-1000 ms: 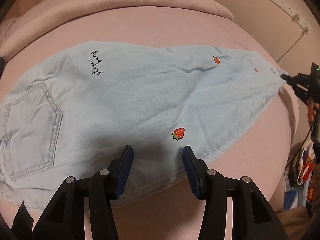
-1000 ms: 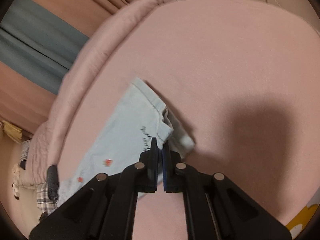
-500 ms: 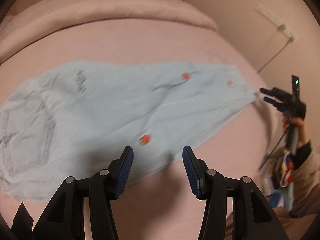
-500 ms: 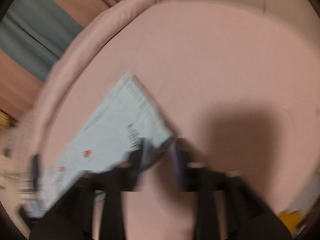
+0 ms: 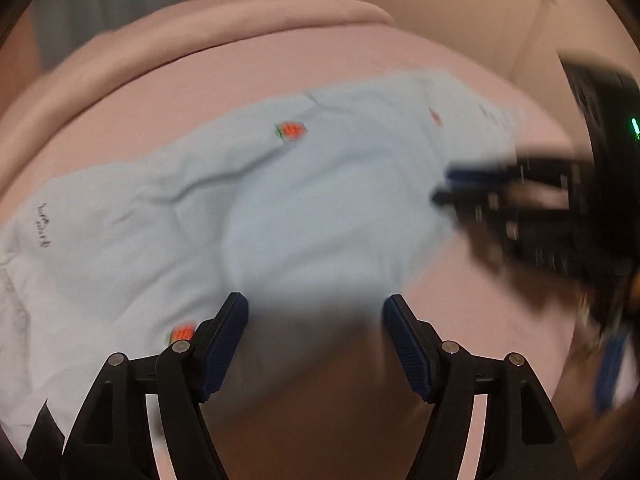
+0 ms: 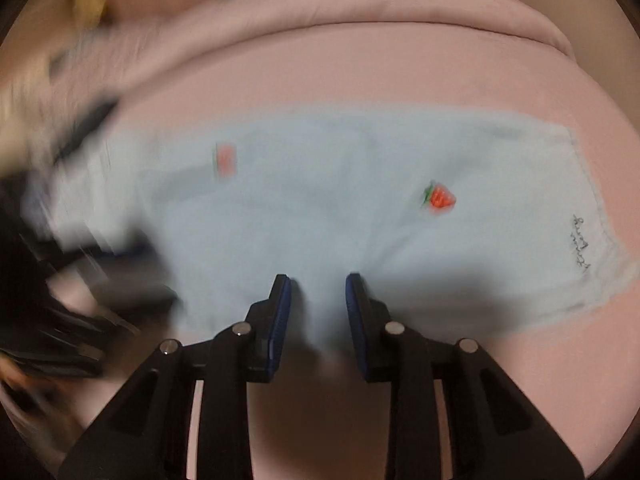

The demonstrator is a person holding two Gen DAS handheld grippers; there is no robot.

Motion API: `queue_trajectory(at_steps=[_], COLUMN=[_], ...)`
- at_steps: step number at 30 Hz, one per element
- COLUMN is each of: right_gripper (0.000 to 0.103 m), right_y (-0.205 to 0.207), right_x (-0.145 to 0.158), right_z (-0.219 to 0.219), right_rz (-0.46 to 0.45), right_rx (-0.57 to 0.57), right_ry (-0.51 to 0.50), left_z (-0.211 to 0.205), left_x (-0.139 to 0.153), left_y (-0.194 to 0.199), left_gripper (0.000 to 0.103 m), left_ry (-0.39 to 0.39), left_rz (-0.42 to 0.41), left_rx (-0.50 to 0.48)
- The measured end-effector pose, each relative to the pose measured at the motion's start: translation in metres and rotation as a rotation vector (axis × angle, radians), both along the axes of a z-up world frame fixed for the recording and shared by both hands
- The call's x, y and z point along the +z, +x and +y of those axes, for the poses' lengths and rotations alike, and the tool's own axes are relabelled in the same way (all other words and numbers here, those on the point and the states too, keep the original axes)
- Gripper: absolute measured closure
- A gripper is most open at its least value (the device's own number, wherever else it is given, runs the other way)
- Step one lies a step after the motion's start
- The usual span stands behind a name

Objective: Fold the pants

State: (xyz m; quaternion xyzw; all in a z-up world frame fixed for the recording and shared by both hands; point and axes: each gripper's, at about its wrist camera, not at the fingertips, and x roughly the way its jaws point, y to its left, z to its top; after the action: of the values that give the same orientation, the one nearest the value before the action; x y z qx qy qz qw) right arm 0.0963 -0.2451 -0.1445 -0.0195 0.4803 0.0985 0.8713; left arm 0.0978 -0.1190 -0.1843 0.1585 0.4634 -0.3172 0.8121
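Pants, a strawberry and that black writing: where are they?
Pants (image 6: 320,216), right wrist view, middle of the fabric.
Strawberry (image 6: 439,199), right wrist view, its red body.
Writing (image 6: 581,246), right wrist view, middle of the script.

— Where are the pants?
— On the bed, spread flat, running left to right.
— And behind them?
— A rolled blanket along the far edge of the bed.
— Left gripper?
— At the near edge of the pants, fingers wide apart, one berry patch just left of it.
— Right gripper?
— Also at the near edge, a bit of cloth between its fingers. Seen from the left side, coming in from the right, over the pants' right end.
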Motion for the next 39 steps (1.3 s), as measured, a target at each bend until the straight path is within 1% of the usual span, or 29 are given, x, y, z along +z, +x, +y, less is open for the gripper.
queue_trajectory(at_steps=[1,2,3,4,5,6,7,8,10,11,13,14,16,18,19,20,22,23,24,25,26,28,29,31,33,34,35,37,39], right_gripper=[0.075,0.075,0.074,0.074,0.071,0.069,0.063,0.052,0.05,0.05,0.05,0.05,0.05,0.05,0.05,0.05,0.05,0.05,0.05,0.05,0.05,0.051,0.056,0.061,0.061,0.059,0.057,0.056,0.056], right_y=[-0.013,-0.018,-0.017,-0.009,-0.001,0.008,0.013,0.026,0.048,0.064,0.103,0.121,0.151,0.181,0.195,0.2,0.214,0.212,0.208,0.202,0.195,0.175,0.17,0.151,0.128,0.119,0.111,0.114,0.13], right_x=[0.0,0.0,0.004,0.01,0.017,0.028,0.037,0.051,0.061,0.061,0.049,0.04,0.02,0.0,-0.011,-0.015,-0.033,-0.036,-0.04,-0.036,-0.026,-0.017,-0.02,-0.028,-0.023,-0.019,-0.017,-0.024,-0.044], right_z=[0.007,0.01,0.007,0.002,-0.004,-0.01,-0.011,-0.009,0.004,0.016,0.039,0.051,0.073,0.096,0.106,0.114,0.13,0.13,0.137,0.142,0.147,0.151,0.16,0.168,0.174,0.175,0.175,0.173,0.17], right_rz=[-0.073,-0.079,-0.061,-0.004,0.038,0.065,0.057,0.036,0.018,0.036,0.116,0.162,0.241,0.341,0.385,0.412,0.49,0.522,0.561,0.565,0.552,0.534,0.551,0.565,0.498,0.46,0.448,0.49,0.601], right_rx=[0.055,0.079,0.088,0.083,0.069,0.056,0.059,0.072,0.096,0.113,0.133,0.131,0.135,0.159,0.152,0.156,0.159,0.172,0.213,0.245,0.309,0.429,0.458,0.482,0.552,0.585,0.606,0.574,0.471], right_ry=[-0.085,-0.122,-0.121,-0.091,-0.049,0.034,0.108,0.204,0.318,0.397,0.556,0.602,0.64,0.692,0.699,0.693,0.679,0.692,0.741,0.767,0.791,0.792,0.754,0.656,0.581,0.565,0.576,0.613,0.69], left_z=[0.006,0.017,0.026,0.04,0.053,0.073,0.086,0.101,0.13,0.145,0.164,0.172,0.188,0.19,0.189,0.188,0.179,0.175,0.173,0.176,0.176,0.183,0.187,0.194,0.193,0.194,0.196,0.199,0.197], left_x=[0.003,0.009,0.013,0.02,0.026,0.033,0.036,0.039,0.044,0.044,0.04,0.036,0.023,0.011,0.002,-0.003,-0.006,-0.008,-0.009,-0.01,-0.013,-0.013,-0.013,-0.008,-0.006,-0.004,0.0,-0.001,0.0], left_y=[-0.003,-0.003,-0.001,0.006,0.014,0.027,0.037,0.049,0.073,0.084,0.099,0.104,0.11,0.112,0.111,0.108,0.097,0.093,0.089,0.085,0.072,0.068,0.067,0.066,0.066,0.069,0.074,0.074,0.065], left_gripper=[0.032,0.032,0.032,0.032,0.032,0.032,0.032,0.032,0.032,0.032,0.032,0.032,0.032,0.032,0.032,0.032,0.032,0.032,0.032,0.032,0.032,0.032,0.032,0.032,0.032,0.032,0.032,0.032,0.032], left_ry=[-0.005,-0.023,-0.041,-0.072,-0.106,-0.149,-0.173,-0.193,-0.207,-0.216,-0.209,-0.199,-0.2,-0.162,-0.128,-0.116,-0.092,-0.079,-0.08,-0.085,-0.089,-0.092,-0.089,-0.084,-0.088,-0.09,-0.092,-0.095,-0.1], left_rz=[0.008,0.022,0.028,0.034,0.04,0.047,0.047,0.043,0.024,0.019,0.042,0.061,0.104,0.126,0.133,0.126,0.069,0.051,0.039,0.033,0.032,0.036,0.036,0.03,0.025,0.024,0.023,0.02,0.016], left_rx=[-0.011,-0.011,0.003,0.038,0.075,0.136,0.182,0.238,0.359,0.407,0.477,0.505,0.53,0.542,0.545,0.538,0.514,0.505,0.502,0.498,0.496,0.494,0.491,0.486,0.487,0.487,0.486,0.484,0.485])
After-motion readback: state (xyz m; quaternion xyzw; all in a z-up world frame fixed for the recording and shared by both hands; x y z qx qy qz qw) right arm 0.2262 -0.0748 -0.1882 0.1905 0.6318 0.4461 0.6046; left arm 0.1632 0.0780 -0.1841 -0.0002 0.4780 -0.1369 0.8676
